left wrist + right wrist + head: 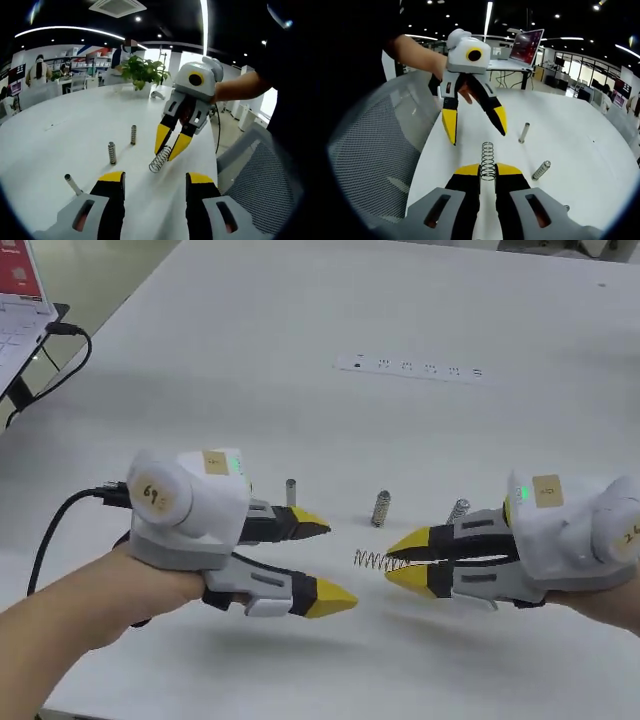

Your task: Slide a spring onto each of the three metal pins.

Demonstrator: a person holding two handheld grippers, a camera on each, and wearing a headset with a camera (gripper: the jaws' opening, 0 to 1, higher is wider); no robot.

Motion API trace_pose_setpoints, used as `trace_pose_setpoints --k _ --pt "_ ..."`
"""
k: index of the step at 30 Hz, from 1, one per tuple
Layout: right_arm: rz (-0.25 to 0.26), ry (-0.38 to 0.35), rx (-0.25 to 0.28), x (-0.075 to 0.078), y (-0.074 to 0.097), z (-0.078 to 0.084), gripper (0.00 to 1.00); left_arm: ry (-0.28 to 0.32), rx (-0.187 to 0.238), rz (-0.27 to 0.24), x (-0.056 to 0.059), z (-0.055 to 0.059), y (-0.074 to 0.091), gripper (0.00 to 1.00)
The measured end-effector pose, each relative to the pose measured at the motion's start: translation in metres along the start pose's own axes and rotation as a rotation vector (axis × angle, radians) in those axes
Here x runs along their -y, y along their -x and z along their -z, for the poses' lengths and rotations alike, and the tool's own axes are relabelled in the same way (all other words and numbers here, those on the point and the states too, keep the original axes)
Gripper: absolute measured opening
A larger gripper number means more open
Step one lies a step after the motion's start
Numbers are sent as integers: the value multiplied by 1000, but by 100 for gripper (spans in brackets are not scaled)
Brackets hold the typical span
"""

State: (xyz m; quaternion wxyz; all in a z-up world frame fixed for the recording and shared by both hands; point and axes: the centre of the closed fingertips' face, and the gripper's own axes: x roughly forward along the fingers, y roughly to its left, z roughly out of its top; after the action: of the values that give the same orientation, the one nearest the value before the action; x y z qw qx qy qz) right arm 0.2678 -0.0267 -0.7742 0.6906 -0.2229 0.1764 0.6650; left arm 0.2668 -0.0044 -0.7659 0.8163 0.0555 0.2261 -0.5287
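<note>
The right claw point(395, 560) is closed narrowly on one end of a spring point(370, 560), which is carried above the worktop point(300, 340), in front of and to the right of the bare pin point(291, 490); its free end is pointed toward the left claw point(335, 563). The left claw is spread wide with nothing between its jaws, just in front of the bare pin. To the right of the bare pin a middle pin point(381, 508) and a far pin point(459, 510) are seen, each already wrapped in a spring; the far one appears tilted.
</note>
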Motion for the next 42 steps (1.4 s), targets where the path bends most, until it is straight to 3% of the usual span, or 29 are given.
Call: trace_pose_setpoints --k 12,22,26,35,42 --pt "-28 -3 35 -5 7 -11 8 13 61 57 9 -14 -12 19" --pt "-39 -2 46 -9 8 -15 8 11 79 88 15 -20 -14 13" --pt "-38 -5 53 -9 9 -16 8 -8 81 89 16 -21 -15 7" --pt "-46 -25 66 -9 12 -18 8 -60 103 109 22 -27 -12 3" --pt "-50 -83 62 -10 12 -17 9 -64 98 120 24 -25 -10 3"
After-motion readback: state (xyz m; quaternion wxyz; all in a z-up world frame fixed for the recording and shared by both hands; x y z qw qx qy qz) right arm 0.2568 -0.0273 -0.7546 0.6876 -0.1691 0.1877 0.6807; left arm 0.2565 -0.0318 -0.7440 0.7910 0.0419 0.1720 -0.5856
